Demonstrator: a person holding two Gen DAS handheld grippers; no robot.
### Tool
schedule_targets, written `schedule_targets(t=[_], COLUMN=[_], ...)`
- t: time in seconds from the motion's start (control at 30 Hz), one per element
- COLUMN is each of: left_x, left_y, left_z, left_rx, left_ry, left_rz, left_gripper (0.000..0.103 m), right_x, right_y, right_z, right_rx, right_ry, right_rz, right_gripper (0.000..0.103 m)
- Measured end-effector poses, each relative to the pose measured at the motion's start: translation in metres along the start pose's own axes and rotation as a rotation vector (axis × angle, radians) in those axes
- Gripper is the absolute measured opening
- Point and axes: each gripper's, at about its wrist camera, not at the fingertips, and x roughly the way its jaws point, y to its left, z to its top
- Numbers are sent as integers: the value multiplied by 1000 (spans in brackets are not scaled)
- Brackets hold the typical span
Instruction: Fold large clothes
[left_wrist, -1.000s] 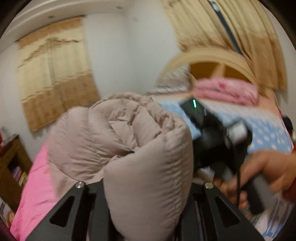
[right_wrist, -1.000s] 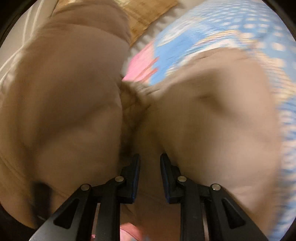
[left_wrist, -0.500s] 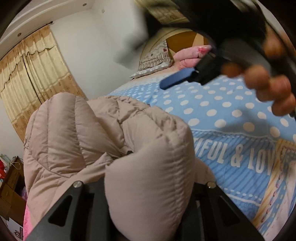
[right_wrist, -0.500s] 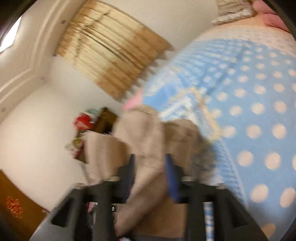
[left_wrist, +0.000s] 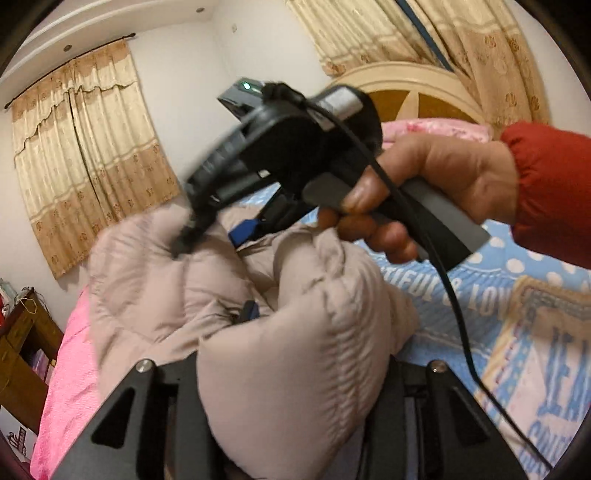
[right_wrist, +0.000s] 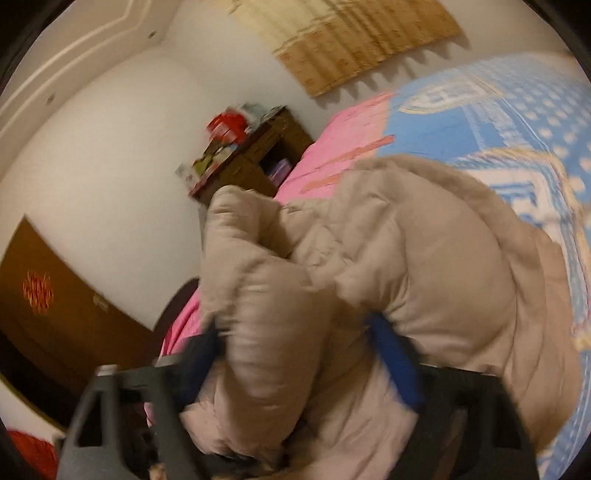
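Left gripper jaws are clamped on a thick roll of the coat; right gripper jaws, blurred, seemingly straddle another fold.

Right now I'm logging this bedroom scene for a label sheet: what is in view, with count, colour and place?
Puffy quilted down jacket: one, beige-pink, bunched on the bed, clamped by both grippers.
Polka-dot bedspread: one, blue and white with lettering, under the jacket.
Plush blanket: one, pink, along the bed's edge.
Curtains: two sets, beige-gold, on the walls.
Curved headboard: one, cream and brown, far end.
Wooden cabinet: one, dark brown, beside the bed.
Left gripper: black, shut on jacket.
Right gripper: black with blue pads, shut on jacket.
Right hand: red sleeve, holding the right gripper's handle.
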Motion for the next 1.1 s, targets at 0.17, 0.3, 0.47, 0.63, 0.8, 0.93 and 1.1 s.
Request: schedule_targets(t=[0.17, 0.3, 0.47, 0.63, 0.8, 0.93, 1.1], left_x=[-33, -24, 12, 3, -67, -102, -110], left_y=[26, 9, -35, -41, -18, 29, 101], left_z=[14, 32, 44, 43, 50, 48, 45], left_rx=[-124, -134, -38, -86, -156, -305, -513], left_ry=[-78, -89, -47, -50, -169, -223, -246], left_rz=[-41, 28, 126, 3, -177, -184, -72], left_gripper=[48, 72, 84, 84, 103, 103, 103], right_x=[-31, -50, -52, -73, -126, -152, -164], right_y=[35, 65, 71, 29, 3, -17, -38], right_z=[7, 16, 28, 16, 1, -13, -50], right_rx=[-97, -156, -193, -104, -14, 36, 189], right_ry=[-100, -139, -119, -134, -313, -337, -353], right_rz=[28, 46, -52, -165, -155, -176, -88], right_gripper=[23, 20, 19, 19, 2, 3, 4])
